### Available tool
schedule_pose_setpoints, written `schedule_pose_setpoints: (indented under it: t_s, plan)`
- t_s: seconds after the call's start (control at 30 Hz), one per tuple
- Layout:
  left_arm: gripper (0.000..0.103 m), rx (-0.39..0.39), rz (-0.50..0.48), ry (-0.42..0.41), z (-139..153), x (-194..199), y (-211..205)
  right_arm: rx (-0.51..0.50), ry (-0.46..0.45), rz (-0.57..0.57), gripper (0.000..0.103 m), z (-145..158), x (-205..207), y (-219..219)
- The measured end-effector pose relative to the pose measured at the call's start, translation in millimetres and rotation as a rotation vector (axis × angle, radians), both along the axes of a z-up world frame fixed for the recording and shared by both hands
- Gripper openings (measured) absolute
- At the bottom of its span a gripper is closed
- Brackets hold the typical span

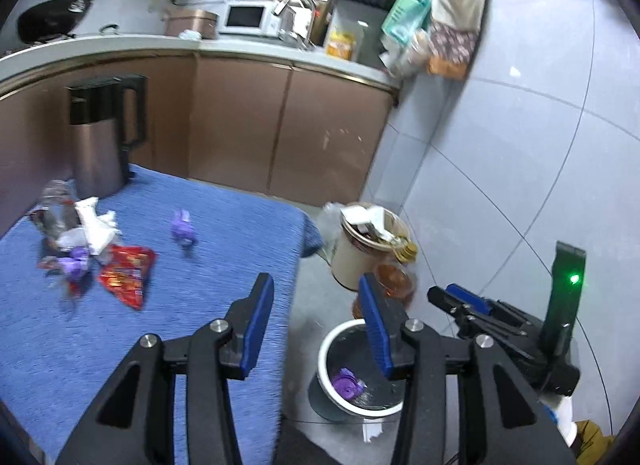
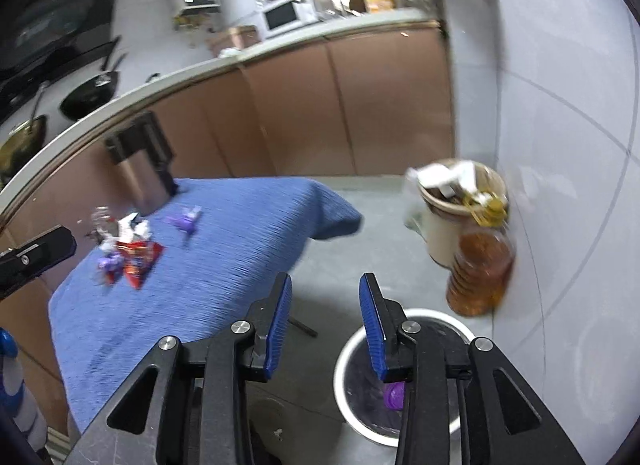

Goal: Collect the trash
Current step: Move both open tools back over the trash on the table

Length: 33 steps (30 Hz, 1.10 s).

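Hovering with jaws apart and empty, both grippers [image 1: 316, 329] [image 2: 324, 325] sit near the bin [image 1: 340, 335]; next, I judge, comes reaching for the wrappers [image 1: 126, 271] on the table [image 1: 224, 225].

The left gripper [image 1: 316, 297] hangs over the edge of a bench [image 1: 224, 233] draped in blue cloth, its blue-padded fingers [image 1: 262, 325] apart with nothing between them, while the right gripper [image 1: 444, 297] enters from the right side of the frame. On the cloth lie a red snack wrapper [image 1: 128, 271], a purple wrapper [image 1: 183, 227], crumpled white paper [image 1: 96, 225] and a clear plastic bottle [image 1: 56, 209], near a metal kettle [image 1: 102, 137] with a black handle. Below on the tiled floor stands a white bin [image 1: 340, 339] holding a purple scrap [image 1: 348, 383], beside a fuller beige bin [image 1: 360, 261] and an amber bottle [image 1: 394, 279].
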State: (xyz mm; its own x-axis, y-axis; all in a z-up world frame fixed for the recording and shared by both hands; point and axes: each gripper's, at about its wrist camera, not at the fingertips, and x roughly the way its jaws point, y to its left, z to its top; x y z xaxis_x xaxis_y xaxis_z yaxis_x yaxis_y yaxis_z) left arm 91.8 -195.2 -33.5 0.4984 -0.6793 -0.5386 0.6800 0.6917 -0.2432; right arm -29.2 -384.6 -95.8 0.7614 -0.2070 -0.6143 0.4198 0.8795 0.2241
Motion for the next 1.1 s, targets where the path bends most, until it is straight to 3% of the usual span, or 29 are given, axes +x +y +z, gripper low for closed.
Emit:
schedule_pose_setpoints:
  t_s: [0.1, 0.27, 0.4, 0.7, 0.93, 1.1]
  plan:
    - [0.056, -0.018, 0.049, -0.025, 4.2, 0.1, 23.0, -0.026, -0.025, 0.046, 0.038, 16.7, 5.5, 16.8]
    - [0.056, -0.038, 0.119, -0.012, -1.5, 14.8, 59.7, -0.051, -0.055, 0.126, 0.040, 39.1, 20.1, 42.9]
    - [0.056, -0.018, 0.191, 0.016, -21.2, 35.6, 92.4, -0.046, -0.047, 0.190, 0.042, 40.3, 44.2, 61.8]
    - [0.056, 0.089, 0.377, 0.115, -81.2, 110.8, 158.2, 0.008, 0.021, 0.376, 0.046, 12.7, 115.5, 107.5]
    - [0.056, 0.168, 0.395, 0.170, -120.2, 164.2, 170.2, 0.064, 0.099, 0.520, 0.047, -24.3, 187.6, 151.0]
    - [0.056, 0.207, 0.402, 0.187, -135.9, 197.1, 165.7, 0.092, 0.138, 0.604, 0.053, -47.0, 233.4, 176.2]
